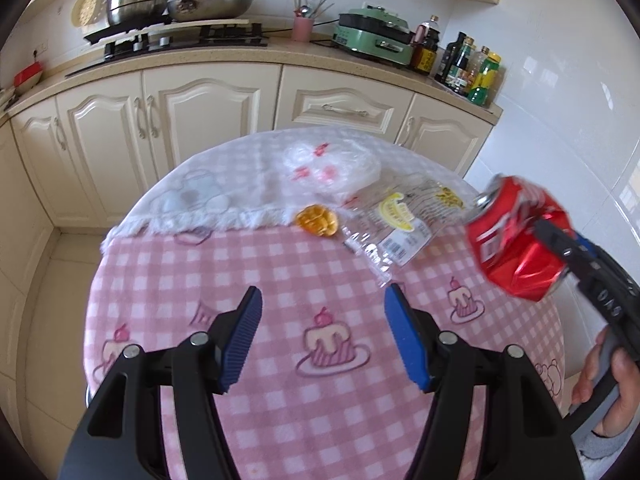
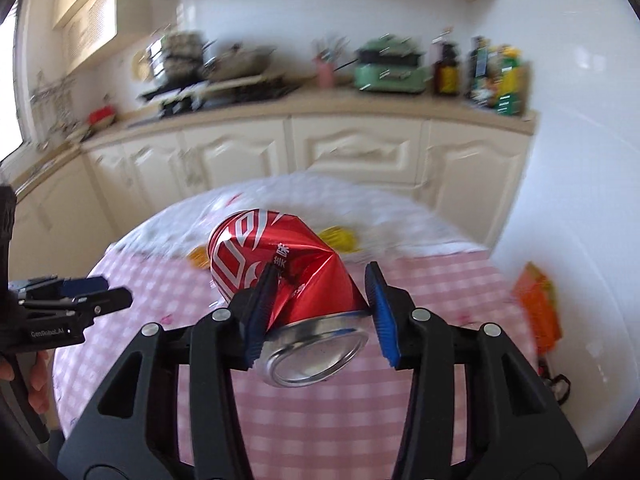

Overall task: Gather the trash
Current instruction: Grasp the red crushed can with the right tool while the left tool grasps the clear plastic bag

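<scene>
My right gripper [image 2: 322,276] is shut on a crushed red soda can [image 2: 276,264] and holds it above the round table with the pink checked cloth [image 2: 320,420]. The can [image 1: 516,240] and right gripper [image 1: 560,248] show at the right of the left wrist view, near the table's right edge. My left gripper [image 1: 322,304] is open and empty above the table's near side. On the table lie a clear plastic wrapper with yellow print [image 1: 400,216], a crumpled clear plastic bag [image 1: 332,164] and a small orange piece [image 1: 317,219].
A white fringed cloth [image 1: 208,196] covers the table's far part. Cream kitchen cabinets [image 1: 208,112] and a counter with stove, pots, a green appliance [image 1: 376,36] and bottles stand behind. An orange packet [image 2: 538,304] sits right of the table by the white wall.
</scene>
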Demonstrator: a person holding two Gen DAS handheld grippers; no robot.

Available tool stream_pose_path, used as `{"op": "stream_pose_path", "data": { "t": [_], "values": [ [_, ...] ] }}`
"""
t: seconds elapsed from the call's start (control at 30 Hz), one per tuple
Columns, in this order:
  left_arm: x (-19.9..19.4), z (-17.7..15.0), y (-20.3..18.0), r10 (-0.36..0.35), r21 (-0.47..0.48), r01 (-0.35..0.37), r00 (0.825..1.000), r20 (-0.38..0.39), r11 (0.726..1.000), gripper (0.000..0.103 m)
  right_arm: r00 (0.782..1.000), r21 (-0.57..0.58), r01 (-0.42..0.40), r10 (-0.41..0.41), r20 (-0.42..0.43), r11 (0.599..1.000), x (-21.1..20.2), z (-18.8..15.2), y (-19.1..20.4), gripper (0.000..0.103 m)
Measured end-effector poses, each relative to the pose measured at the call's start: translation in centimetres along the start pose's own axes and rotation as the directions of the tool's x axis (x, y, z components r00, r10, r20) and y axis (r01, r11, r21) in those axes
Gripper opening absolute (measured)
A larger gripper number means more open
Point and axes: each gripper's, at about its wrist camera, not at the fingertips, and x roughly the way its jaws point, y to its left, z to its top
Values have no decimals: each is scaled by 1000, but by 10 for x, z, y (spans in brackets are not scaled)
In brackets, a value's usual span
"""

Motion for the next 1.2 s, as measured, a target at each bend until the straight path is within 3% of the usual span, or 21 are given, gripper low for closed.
{"op": "stream_pose_path", "data": {
  "t": [0.2,0.33,0.43,0.5,0.57,0.63,0.73,0.8,0.83,0.9,1.03,1.2],
  "values": [
    [24,14,-43,-54,106,55,999,-9,993,62,996,105,65,-71,49,992,-2,2,-37,44],
    [49,16,-84,-61,253,69,997,-41,965,62,994,159,99,-105,27,982,3,-3,-57,44],
    [71,14,-110,36,361,-21,999,-35,933,62,993,189,108,-113,14,976,6,-9,-68,44],
    [85,13,-124,125,433,-107,992,-12,895,62,993,206,111,-114,4,972,8,-13,-74,44],
    [96,12,-134,183,476,-168,983,14,863,63,994,219,110,-111,-6,970,11,-16,-79,44],
    [105,15,-140,214,487,-201,976,29,850,63,994,226,110,-110,-13,968,13,-18,-81,44],
    [115,23,-139,216,464,-197,976,13,863,58,994,231,113,-110,-24,966,16,-20,-81,44],
    [121,27,-135,199,435,-166,980,-30,885,28,993,228,116,-112,-29,967,17,-21,-81,44],
    [121,29,-132,191,422,-156,981,-42,893,25,993,227,114,-110,-31,967,19,-21,-80,44],
    [116,30,-128,177,397,-149,983,-36,906,7,994,224,111,-106,-31,968,19,-21,-78,44],
    [88,31,-114,56,296,-45,998,-27,954,3,995,218,103,-101,-21,970,15,-20,-69,43],
    [49,24,-102,-39,235,36,999,8,971,2,996,202,85,-88,4,976,3,-15,-55,43]
  ]
}}
